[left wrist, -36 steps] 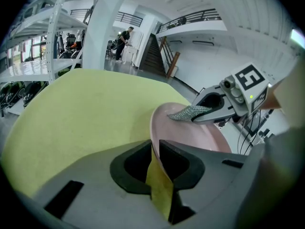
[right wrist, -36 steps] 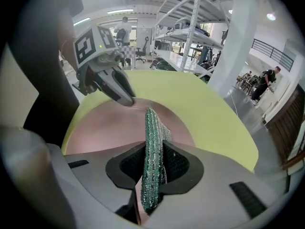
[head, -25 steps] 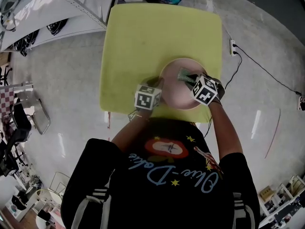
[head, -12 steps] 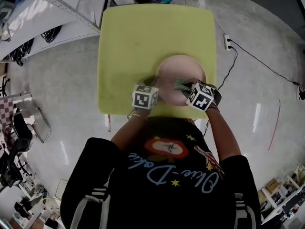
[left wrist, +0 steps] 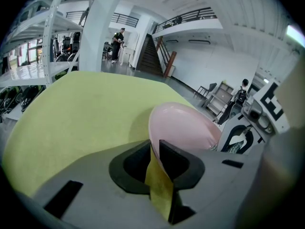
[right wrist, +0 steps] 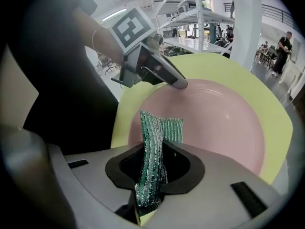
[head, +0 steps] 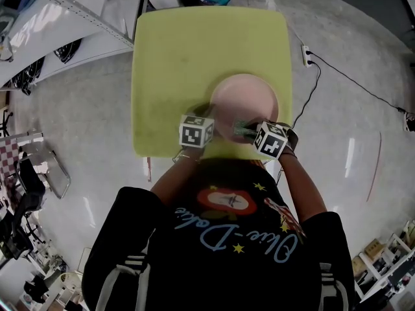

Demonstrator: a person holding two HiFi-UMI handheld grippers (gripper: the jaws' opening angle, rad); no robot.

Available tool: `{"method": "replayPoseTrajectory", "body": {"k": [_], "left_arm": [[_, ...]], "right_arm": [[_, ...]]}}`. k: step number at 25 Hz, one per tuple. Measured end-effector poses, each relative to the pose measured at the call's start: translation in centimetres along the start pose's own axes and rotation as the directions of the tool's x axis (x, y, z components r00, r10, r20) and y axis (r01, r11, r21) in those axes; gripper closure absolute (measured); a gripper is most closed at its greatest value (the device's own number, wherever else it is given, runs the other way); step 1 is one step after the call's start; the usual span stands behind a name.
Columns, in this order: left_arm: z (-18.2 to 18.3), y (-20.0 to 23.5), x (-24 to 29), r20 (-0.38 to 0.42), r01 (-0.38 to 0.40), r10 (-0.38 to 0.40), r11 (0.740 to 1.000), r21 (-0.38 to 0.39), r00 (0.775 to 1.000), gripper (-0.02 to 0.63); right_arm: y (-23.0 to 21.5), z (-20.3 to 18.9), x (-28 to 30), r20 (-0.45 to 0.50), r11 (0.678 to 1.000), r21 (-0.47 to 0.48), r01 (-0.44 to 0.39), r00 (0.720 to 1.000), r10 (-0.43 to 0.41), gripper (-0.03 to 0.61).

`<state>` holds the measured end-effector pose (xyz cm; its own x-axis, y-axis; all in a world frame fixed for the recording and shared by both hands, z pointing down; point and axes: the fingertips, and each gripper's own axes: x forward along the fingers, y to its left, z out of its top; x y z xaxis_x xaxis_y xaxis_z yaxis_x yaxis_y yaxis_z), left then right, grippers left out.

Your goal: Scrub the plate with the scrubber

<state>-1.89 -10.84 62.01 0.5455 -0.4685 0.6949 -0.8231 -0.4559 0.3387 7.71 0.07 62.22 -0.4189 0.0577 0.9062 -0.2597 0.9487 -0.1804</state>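
The right gripper [right wrist: 151, 152], pinching the green scrubber [right wrist: 161, 127], has slid back from the middle of the plate [right wrist: 224, 123] to its near side. The scrubber's tip lies just ahead of the fingers. The left gripper [left wrist: 154, 149] clamps the plate's rim, a grip the head view hides. The yellow table [head: 188, 50] stretches beyond.
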Motion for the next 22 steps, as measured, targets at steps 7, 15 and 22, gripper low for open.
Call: {"method": "replayPoseTrajectory", "body": {"k": [7, 15, 22], "left_arm": [[0.2, 0.2, -0.2, 0.007, -0.009, 0.009, 1.000, -0.010, 1.000, 0.566], [0.2, 0.0, 0.0, 0.009, -0.015, 0.015, 1.000, -0.026, 1.000, 0.566], [0.2, -0.1, 0.3, -0.005, -0.023, 0.023, 0.999, -0.044, 1.000, 0.566]], "right_arm": [[1.4, 0.1, 0.0, -0.018, 0.997, -0.026, -0.070, 0.997, 0.069, 0.509], [-0.5, 1.7, -2.6, 0.093, 0.998, -0.050, -0.023, 0.995, 0.027, 0.514], [-7.9, 5.1, -5.4, 0.186, 0.968, -0.134, 0.214, 0.965, -0.187, 0.515]]}}
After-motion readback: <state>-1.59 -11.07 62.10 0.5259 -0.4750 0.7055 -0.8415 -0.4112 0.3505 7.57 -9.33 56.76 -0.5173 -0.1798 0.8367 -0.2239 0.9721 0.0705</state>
